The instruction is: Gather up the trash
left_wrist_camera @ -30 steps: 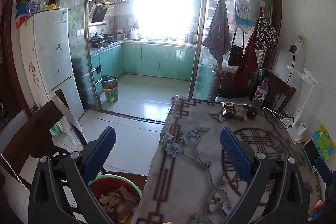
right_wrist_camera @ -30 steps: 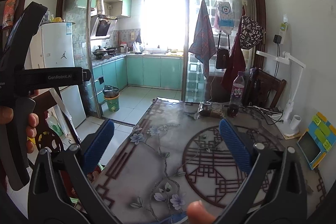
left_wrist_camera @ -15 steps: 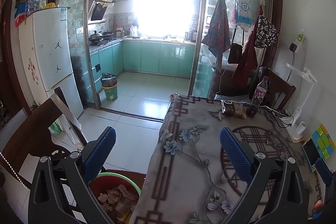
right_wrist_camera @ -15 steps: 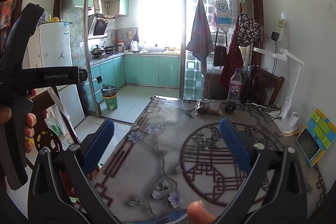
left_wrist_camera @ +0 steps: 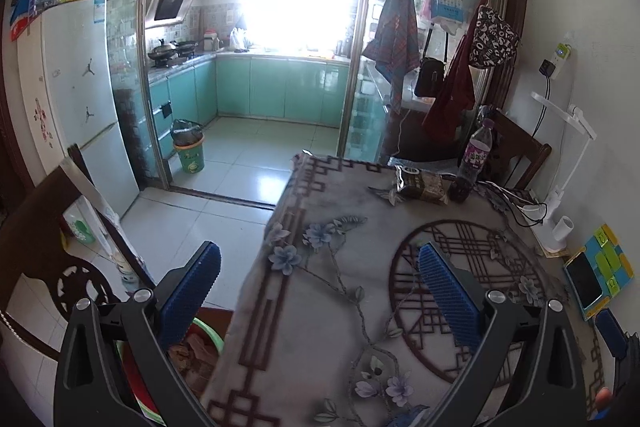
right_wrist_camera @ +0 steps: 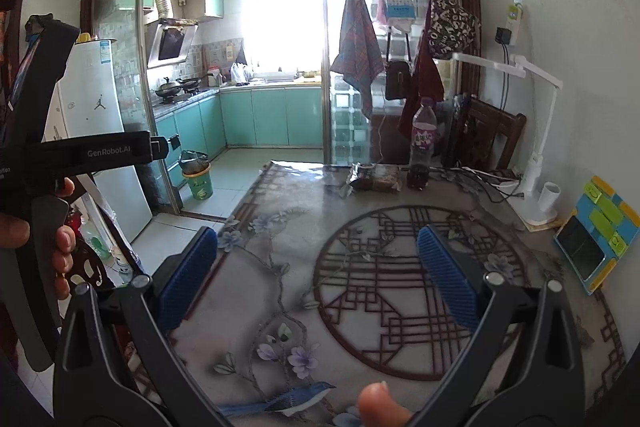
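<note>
A dark snack wrapper (left_wrist_camera: 421,184) lies at the far end of the patterned table (left_wrist_camera: 328,291), next to a plastic bottle (left_wrist_camera: 472,163) with a purple label. Both also show in the right wrist view, the wrapper (right_wrist_camera: 376,178) and the bottle (right_wrist_camera: 422,143). A green-rimmed bin (left_wrist_camera: 200,347) with scraps inside stands on the floor at the table's near left corner. My left gripper (left_wrist_camera: 318,283) is open and empty, over the table's left edge. My right gripper (right_wrist_camera: 318,275) is open and empty, above the table's middle. The left gripper's body (right_wrist_camera: 60,155) shows at the left of the right wrist view.
A white desk lamp (right_wrist_camera: 532,147), a white cup (right_wrist_camera: 551,195), cables and a colourful tablet stand (right_wrist_camera: 592,247) sit along the right wall. Wooden chairs stand at the far end (right_wrist_camera: 488,135) and at the left (left_wrist_camera: 44,227). A second bin (left_wrist_camera: 188,151) stands in the kitchen.
Both grippers have drifted slightly, so the table and far items sit a little differently in view. Both stay open and empty.
</note>
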Demonstrator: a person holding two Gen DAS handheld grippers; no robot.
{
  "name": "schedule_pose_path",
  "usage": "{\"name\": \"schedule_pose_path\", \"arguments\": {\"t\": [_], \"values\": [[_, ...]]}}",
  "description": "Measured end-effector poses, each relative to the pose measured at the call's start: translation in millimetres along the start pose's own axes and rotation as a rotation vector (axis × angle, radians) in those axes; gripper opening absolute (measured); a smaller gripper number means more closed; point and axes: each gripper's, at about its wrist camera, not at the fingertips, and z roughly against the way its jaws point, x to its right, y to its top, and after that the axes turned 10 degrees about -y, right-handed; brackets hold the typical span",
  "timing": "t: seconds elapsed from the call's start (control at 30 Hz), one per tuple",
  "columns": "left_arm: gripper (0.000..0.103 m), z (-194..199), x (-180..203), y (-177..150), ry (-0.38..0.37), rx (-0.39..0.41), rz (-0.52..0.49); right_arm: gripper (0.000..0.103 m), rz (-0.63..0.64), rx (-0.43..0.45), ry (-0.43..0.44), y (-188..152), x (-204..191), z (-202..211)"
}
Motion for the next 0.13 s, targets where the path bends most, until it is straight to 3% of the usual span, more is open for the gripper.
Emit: {"name": "schedule_pose_path", "arguments": {"t": [0.13], "values": [[0.095, -74, 34, -50, -0.057, -0.141, 0.007, 0.098, 0.02, -0.091, -0.084, -25, 57, -46]]}}
